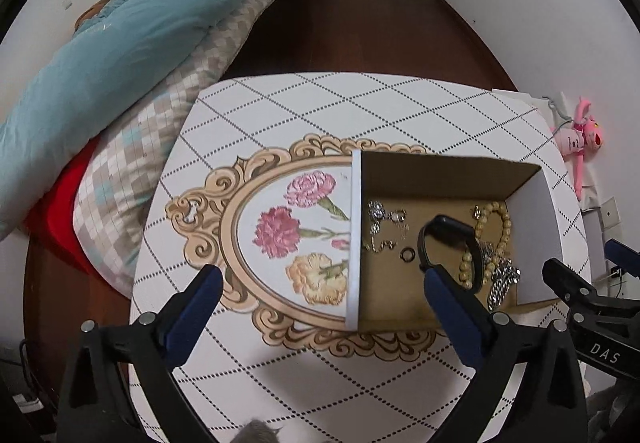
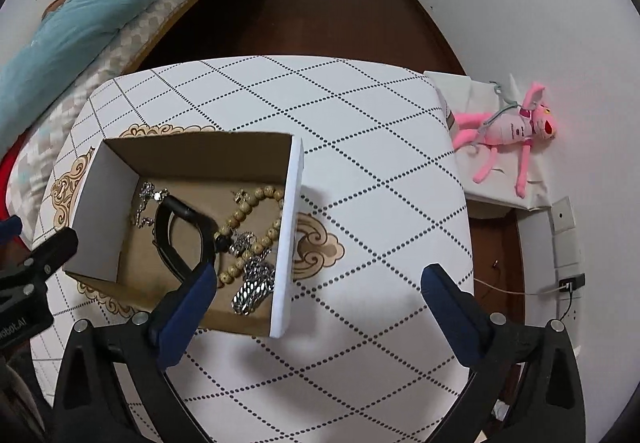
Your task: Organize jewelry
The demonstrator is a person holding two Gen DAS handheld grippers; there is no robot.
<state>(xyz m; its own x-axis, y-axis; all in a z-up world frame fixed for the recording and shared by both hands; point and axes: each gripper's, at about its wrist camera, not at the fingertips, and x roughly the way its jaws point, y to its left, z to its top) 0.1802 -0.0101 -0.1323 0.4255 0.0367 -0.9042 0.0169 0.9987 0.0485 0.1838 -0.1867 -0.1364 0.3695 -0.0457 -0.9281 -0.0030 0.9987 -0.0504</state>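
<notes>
An open cardboard box [image 1: 356, 243] [image 2: 290, 227] with white outer walls stands on the patterned table. Inside lie a black watch band [image 1: 448, 231] [image 2: 180, 227], a tan bead bracelet [image 1: 500, 231] [image 2: 252, 207], a silver chain [image 1: 504, 281] [image 2: 254, 287], sparkly earrings [image 1: 376, 213] [image 2: 148, 193] and a small ring [image 1: 408, 255]. My left gripper [image 1: 324, 279] is open and empty above the box's left wall. My right gripper [image 2: 318, 281] is open and empty above the box's right wall. Each gripper's edge shows in the other's view.
The table [image 1: 320, 103] [image 2: 360, 123] has a diamond-dot cover with a floral oval print [image 1: 296, 239]. A bed with a teal quilt [image 1: 120, 43] [image 2: 100, 3] stands at the left. A pink plush toy [image 2: 516, 131] [image 1: 580, 139] lies on a white box at the right.
</notes>
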